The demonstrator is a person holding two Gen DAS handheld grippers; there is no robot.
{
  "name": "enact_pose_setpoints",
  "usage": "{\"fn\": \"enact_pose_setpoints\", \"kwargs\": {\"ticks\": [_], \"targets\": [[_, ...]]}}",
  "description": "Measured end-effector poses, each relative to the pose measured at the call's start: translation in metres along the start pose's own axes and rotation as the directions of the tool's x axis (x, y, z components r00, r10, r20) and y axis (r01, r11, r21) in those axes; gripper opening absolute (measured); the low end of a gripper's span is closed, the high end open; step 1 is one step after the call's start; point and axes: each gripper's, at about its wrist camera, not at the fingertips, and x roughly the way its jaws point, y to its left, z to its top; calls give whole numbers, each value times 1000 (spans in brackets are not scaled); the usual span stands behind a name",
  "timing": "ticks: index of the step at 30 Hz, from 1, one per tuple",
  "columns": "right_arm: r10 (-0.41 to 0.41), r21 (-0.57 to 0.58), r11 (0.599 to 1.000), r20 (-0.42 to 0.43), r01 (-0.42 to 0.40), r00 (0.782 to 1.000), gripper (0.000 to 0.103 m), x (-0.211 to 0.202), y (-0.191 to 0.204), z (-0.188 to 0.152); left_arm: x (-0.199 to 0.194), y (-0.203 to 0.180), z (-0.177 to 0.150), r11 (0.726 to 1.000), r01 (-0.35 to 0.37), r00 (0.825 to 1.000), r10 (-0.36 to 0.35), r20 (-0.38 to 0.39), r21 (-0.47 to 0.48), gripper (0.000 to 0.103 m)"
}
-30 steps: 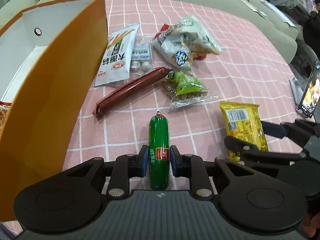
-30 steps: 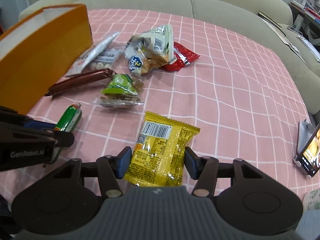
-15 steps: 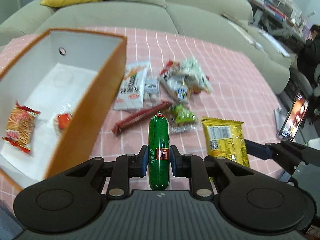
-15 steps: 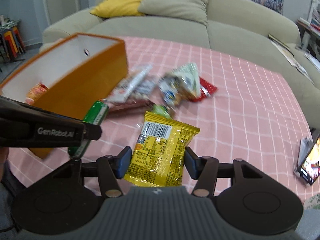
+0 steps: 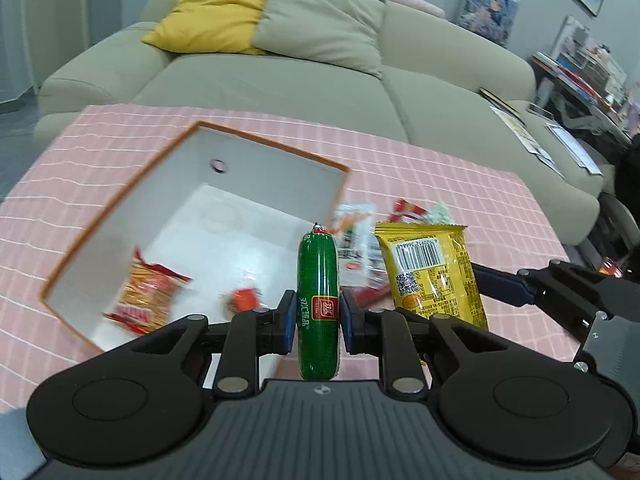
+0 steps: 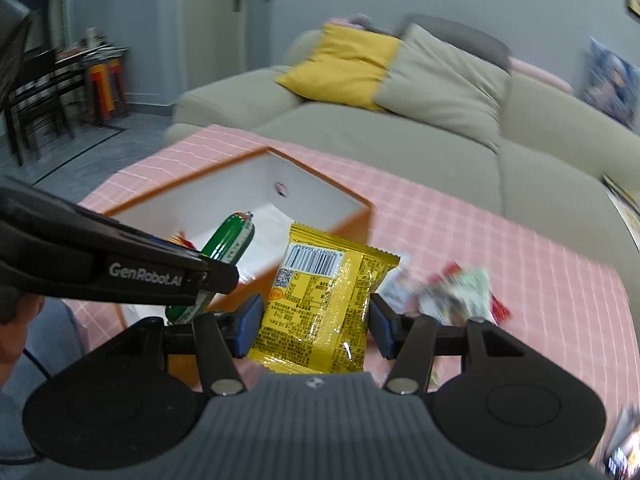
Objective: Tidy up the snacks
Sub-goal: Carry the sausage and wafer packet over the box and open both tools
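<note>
Carrying one snack apiece, both grippers are hanging above the pink checked tablecloth with the box in front of them.

Left gripper, lower centre of the left wrist view: its blue pads are pinching the green plastic-wrapped sausage stick across its lower half, jaws narrow. The stick is standing upright along the fingers, its crimped tip pointing toward the box wall, probably so it can go in end first.

Right gripper, lower centre of the right wrist view: jaws are standing about half open, the pads pressing the two side edges of the flat yellow foil snack packet. Barcode end is facing up and away. Gripping by the edges is keeping the soft packet flat and not crumpled, I judge.

Orange cardboard box with white inside, centre left of the left wrist view: open top is facing up. An orange-red crinkled snack bag and a small red wrapped item are lying on its floor, blurred.

Loose packets are waiting on the cloth right of the box: a white packet with red print, and a crumpled white-green bag at centre right of the right wrist view, too blurred to read.

Judgement: both items are heading for the box; neither is over its opening for certain yet.
</note>
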Motion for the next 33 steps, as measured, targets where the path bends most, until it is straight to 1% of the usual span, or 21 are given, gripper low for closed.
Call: {"fn": "enact_pose_setpoints", "kwargs": {"ticks": [3, 8, 12, 16, 18, 22, 24, 27, 33], "targets": [[39, -52, 998, -6, -40, 999, 54, 10, 12, 15, 0, 15, 11, 999, -46, 999, 46, -9, 20, 24], [88, -121, 988, -50, -93, 995, 54, 33, 34, 38, 9, 34, 23, 995, -91, 994, 93, -50, 50, 24], [103, -216, 969, -84, -119, 991, 54, 55, 53, 49, 21, 51, 27, 993, -104, 988, 110, -108, 62, 24], [114, -295, 944, -133, -149, 985, 54, 79, 67, 55, 35, 67, 29, 990, -126, 976, 136, -168, 66, 24], [117, -322, 933, -158, -163, 981, 54, 91, 71, 59, 43, 75, 30, 991, -122, 971, 131, -200, 58, 24], [117, -363, 911, -222, -193, 968, 54, 116, 75, 61, 60, 84, 32, 991, -121, 958, 134, -255, 64, 24], [116, -376, 903, -256, -209, 960, 54, 128, 77, 60, 69, 88, 32, 992, -110, 950, 122, -287, 59, 24], [110, -388, 893, -305, -229, 946, 54, 148, 79, 60, 84, 94, 31, 995, -91, 935, 99, -340, 39, 24], [98, -406, 875, -385, -264, 918, 54, 177, 82, 55, 109, 98, 26, 995, -88, 905, 99, -415, 45, 24]]}}
